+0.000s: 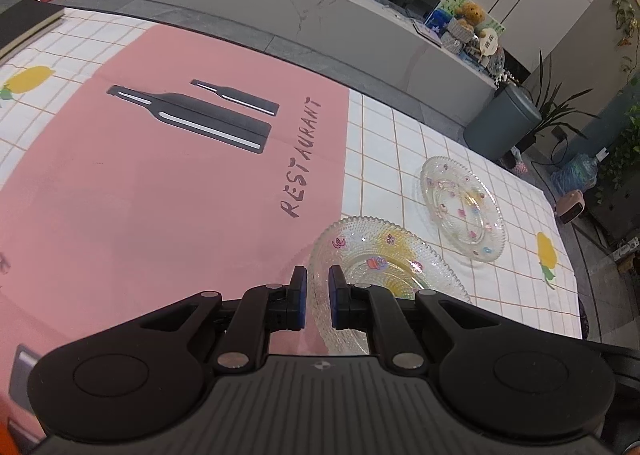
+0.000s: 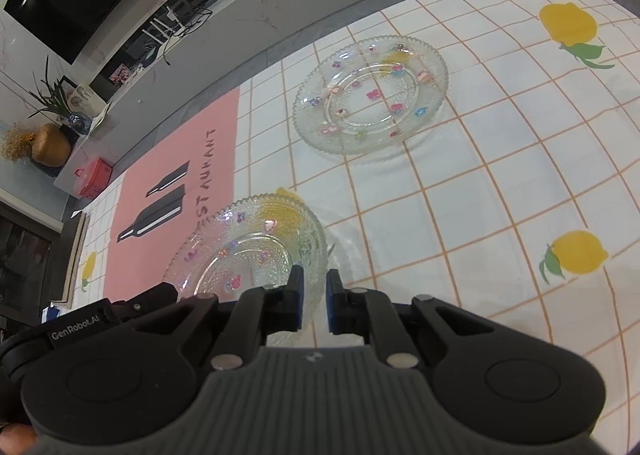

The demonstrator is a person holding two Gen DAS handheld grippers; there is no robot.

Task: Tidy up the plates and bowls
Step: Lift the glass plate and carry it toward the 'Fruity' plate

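Both my left gripper [image 1: 317,297] and right gripper [image 2: 315,299] pinch opposite rims of a fragile, slippery glass bowl [image 2: 256,251] near the tablecloth's [image 2: 500,183] middle, the glass plate [image 2: 372,95] lying farther off.

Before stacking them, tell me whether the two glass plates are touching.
Apart. The right wrist view shows a strip of bare checked tablecloth between the near glass plate and the far glass plate.
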